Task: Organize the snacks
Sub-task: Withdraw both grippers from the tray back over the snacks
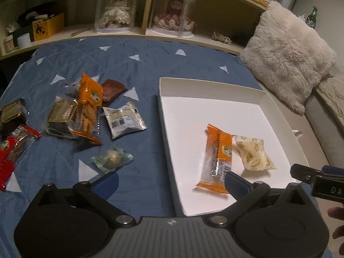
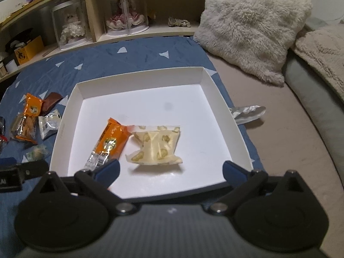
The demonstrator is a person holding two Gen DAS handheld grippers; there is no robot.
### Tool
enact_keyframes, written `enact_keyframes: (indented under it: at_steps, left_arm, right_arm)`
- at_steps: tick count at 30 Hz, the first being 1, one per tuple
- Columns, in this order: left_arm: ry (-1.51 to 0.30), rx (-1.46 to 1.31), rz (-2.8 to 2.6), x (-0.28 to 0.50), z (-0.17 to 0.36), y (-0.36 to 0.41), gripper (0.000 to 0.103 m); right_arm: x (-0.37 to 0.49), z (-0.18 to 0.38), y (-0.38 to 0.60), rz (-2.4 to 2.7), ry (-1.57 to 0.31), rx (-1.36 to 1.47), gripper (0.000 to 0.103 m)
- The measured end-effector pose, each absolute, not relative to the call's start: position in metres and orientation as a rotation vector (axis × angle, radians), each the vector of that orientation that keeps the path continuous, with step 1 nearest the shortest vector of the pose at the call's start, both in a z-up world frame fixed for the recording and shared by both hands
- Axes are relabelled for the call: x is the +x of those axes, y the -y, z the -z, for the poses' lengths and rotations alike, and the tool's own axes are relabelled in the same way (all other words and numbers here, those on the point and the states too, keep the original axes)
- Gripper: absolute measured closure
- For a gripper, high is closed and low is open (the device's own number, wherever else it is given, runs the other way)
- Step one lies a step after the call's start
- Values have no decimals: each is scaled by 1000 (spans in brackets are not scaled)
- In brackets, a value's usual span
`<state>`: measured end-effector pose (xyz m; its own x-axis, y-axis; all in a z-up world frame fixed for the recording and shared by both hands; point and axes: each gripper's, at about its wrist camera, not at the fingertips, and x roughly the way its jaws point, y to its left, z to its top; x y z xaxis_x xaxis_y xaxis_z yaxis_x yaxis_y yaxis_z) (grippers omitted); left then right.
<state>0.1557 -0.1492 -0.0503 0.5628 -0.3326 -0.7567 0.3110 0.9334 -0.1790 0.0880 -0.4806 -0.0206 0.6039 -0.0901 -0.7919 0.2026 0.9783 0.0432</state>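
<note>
Snacks sit in two groups as I look through my cameras. In the white box (image 2: 139, 81), at the middle of the right wrist view, an orange packet (image 2: 110, 143) lies just beside a pale yellow packet (image 2: 157, 147), their ends touching or nearly so. On the blue bedspread (image 1: 139, 64), in the left half of the left wrist view, the rest lie loose: another orange packet (image 1: 89, 107) leaning over a clear-wrapped dark snack (image 1: 61, 116), a silver-white packet (image 1: 123, 119) just right of them, a brown packet (image 1: 112, 91) behind, a small green-and-clear wrapped sweet (image 1: 111, 159) nearer me, and red packets (image 1: 10, 150) at the left edge. My left gripper (image 1: 171, 179) has its jaws spread wide with nothing between them, hovering over the box's left wall. My right gripper (image 2: 171, 168) is also spread wide and empty, above the near part of the box. A fluffy cream pillow (image 2: 251, 23) rests at the upper right.
</note>
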Motion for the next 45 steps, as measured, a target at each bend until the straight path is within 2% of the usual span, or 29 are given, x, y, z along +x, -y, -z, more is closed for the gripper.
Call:
enact_keyframes:
  at_steps: [20,34,45]
  left_arm:
    - [-839,-13,312,148,30,90,0]
    - [-794,-22,204,166,13,2,0]
    - [-764,-38,93,189,20,-63,0]
  right_arm:
    - [76,2,449,69,-812,113,1]
    - [93,6,417,-27,-776,134,1]
    - [117,10,367,-196,-706,134,0]
